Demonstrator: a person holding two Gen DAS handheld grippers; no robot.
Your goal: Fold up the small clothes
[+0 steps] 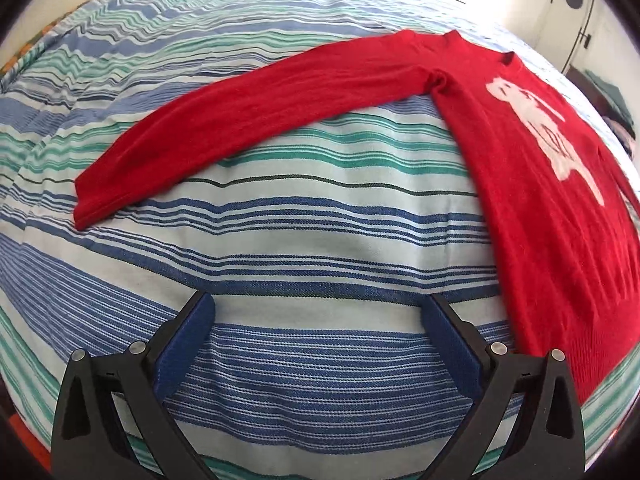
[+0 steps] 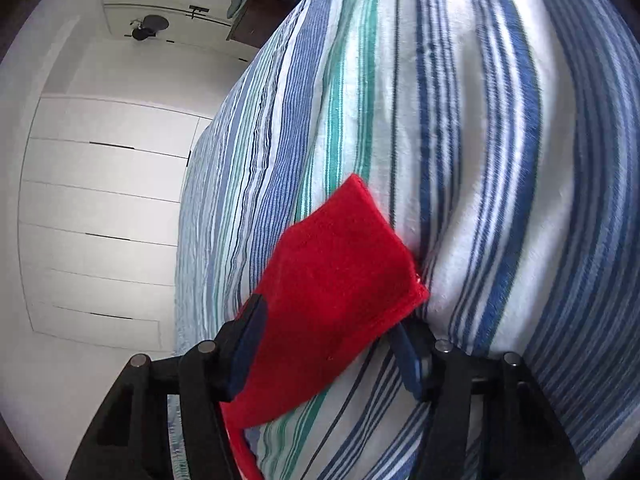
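Your right tool hides part of the red sweater, and you cannot tell if it is pinching the cuff. The sweater lies flat on the striped bed, sleeve reaching toward 8 o'clock, body cut off at 3 o'clock. Your left tool is open wide, holding nothing
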